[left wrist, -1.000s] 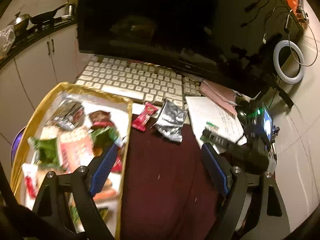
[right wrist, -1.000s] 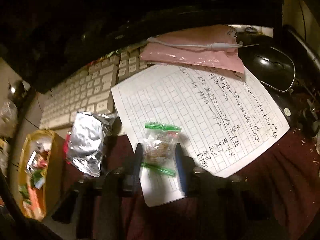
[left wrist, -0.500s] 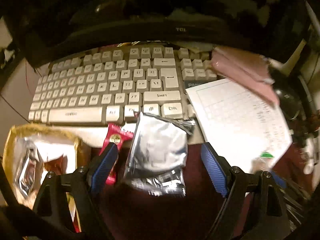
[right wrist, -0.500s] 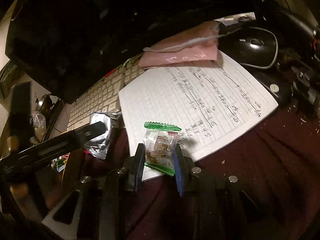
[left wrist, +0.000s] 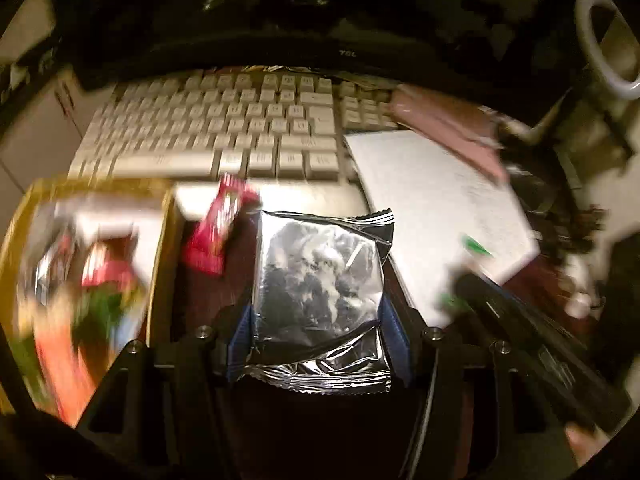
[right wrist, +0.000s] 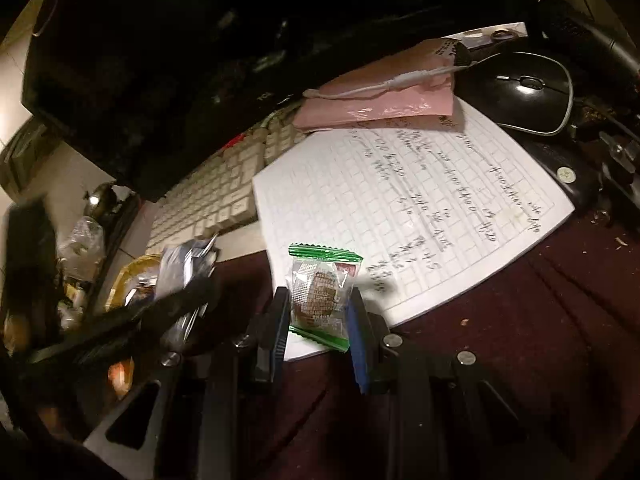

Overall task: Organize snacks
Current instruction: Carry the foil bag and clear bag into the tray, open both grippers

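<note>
Closing left claw [left wrist: 316,332] around silver packet [left wrist: 320,280]; right claw [right wrist: 318,320] grips green-edged snack [right wrist: 320,294].

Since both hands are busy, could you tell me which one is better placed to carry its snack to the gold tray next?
Probably the left. Its jaws are closing around the silver packet, and the gold tray lies right beside it. The right gripper grips the green-edged snack over the paper, farther from the tray.

A crinkled silver packet [left wrist: 320,280] lies on a dark maroon cloth [right wrist: 520,340]. The clear cookie wrapper [right wrist: 322,296] has green ends. Gridded white paper [right wrist: 400,200] bears dark handwriting. The keyboard [left wrist: 224,136] is cream, the tray [left wrist: 160,264] gold-rimmed, another wrapper [left wrist: 218,232] red.
</note>
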The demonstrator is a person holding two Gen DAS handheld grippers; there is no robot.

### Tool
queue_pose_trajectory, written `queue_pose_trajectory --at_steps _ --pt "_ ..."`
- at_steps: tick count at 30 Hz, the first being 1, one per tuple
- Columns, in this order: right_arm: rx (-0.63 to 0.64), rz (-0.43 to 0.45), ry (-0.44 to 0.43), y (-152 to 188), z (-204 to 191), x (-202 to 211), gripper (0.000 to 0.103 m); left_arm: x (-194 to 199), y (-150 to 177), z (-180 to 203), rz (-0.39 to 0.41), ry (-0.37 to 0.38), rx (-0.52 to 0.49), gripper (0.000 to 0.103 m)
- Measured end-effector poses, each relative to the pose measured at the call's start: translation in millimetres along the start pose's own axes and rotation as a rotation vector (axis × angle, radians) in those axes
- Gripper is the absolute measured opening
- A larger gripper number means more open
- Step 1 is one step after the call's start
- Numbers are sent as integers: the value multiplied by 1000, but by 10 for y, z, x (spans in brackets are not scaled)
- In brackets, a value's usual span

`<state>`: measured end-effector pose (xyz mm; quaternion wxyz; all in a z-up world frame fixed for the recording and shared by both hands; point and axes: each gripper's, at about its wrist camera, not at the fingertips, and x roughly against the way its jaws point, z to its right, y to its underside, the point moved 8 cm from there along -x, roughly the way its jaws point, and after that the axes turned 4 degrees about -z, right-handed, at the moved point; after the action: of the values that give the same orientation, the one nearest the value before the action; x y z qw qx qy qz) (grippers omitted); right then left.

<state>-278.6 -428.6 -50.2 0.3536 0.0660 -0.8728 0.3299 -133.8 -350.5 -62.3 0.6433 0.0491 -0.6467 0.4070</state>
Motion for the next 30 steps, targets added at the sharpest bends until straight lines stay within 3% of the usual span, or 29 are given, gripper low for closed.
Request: queue_pose_trajectory --at_steps 3,7,10,14,17,20,30 --pt "26 10 -51 -7 -111 12 27 367 276 -76 34 59 42 59" --pt "99 -11 -159 55 -438 30 27 865 508 -521 100 74 156 59" --pt "158 -31 -216 206 -821 113 27 1263 680 -1032 184 -12 244 59" --pt "254 -80 -265 478 -1370 107 27 1526 859 -1505 230 -72 320 59" --pt "327 -140 -296 713 -1761 -7 27 1592 941 -1718 242 -82 372 59" --pt "386 -178 -270 871 -2009 -153 27 1591 983 -1851 244 -61 392 59" --pt "435 -240 -193 870 -2328 -694 27 1437 797 -2012 210 2 364 59"
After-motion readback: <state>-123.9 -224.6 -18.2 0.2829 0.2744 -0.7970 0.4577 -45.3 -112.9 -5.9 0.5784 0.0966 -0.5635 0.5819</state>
